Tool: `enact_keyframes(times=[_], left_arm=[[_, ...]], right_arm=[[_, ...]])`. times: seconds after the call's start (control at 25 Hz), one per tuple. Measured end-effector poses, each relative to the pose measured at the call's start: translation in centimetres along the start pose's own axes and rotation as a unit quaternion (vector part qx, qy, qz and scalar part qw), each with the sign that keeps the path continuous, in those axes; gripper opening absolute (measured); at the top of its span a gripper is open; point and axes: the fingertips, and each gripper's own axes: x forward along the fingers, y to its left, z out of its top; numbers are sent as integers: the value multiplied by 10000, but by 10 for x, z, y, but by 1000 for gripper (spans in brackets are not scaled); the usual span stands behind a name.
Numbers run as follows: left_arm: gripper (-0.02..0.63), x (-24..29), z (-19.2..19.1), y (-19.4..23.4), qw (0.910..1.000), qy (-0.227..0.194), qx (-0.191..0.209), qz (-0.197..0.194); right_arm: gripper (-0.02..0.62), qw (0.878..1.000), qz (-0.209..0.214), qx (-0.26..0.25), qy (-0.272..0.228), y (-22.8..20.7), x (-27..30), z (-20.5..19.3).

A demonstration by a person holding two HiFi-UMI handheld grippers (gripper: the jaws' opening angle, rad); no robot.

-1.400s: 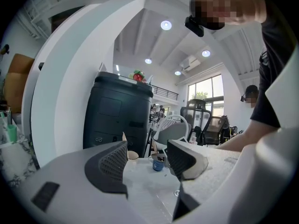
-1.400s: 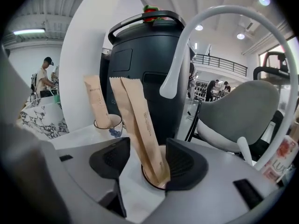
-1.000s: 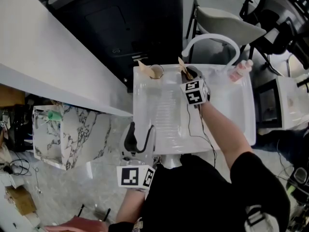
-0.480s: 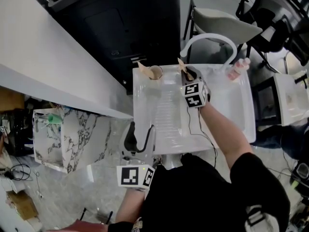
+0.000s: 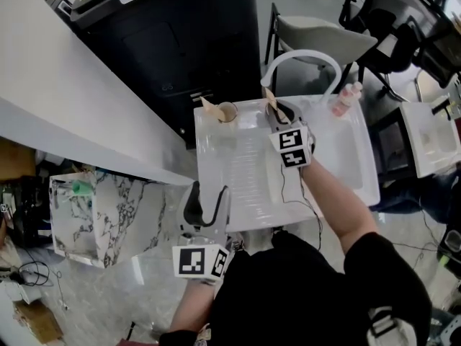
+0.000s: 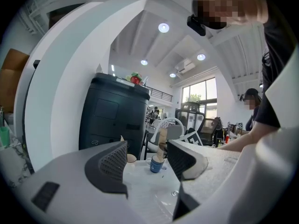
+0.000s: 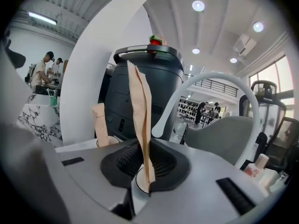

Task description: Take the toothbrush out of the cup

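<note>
i see the toothbrush [image 7: 139, 111] in a tan paper sleeve, between the dark grey ribbed pads of my pale grey right tool [image 7: 142, 164]. its cube [image 5: 292, 146] carries black-and-white square markers. ahead of my left tool [image 6: 147, 160] the cup [image 6: 156, 164] is blue with a white mark. the sink [image 5: 238, 186] under the right tool is white. left of the left tool is a white box [image 5: 86, 207] veined grey like marble.

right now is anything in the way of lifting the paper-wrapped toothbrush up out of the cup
Nothing visible does. The right gripper, jaws just closed on the brown paper-wrapped toothbrush, has open air above it; the white arched tap curves behind it.
</note>
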Motion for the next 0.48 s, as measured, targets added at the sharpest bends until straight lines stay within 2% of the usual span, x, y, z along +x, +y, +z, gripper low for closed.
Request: enact_keyframes(times=[0.48], left_arm=[[250, -6, 15, -6, 9989, -169, 52, -425]], right_arm=[[29, 9945, -92, 641, -821, 3, -87, 72]])
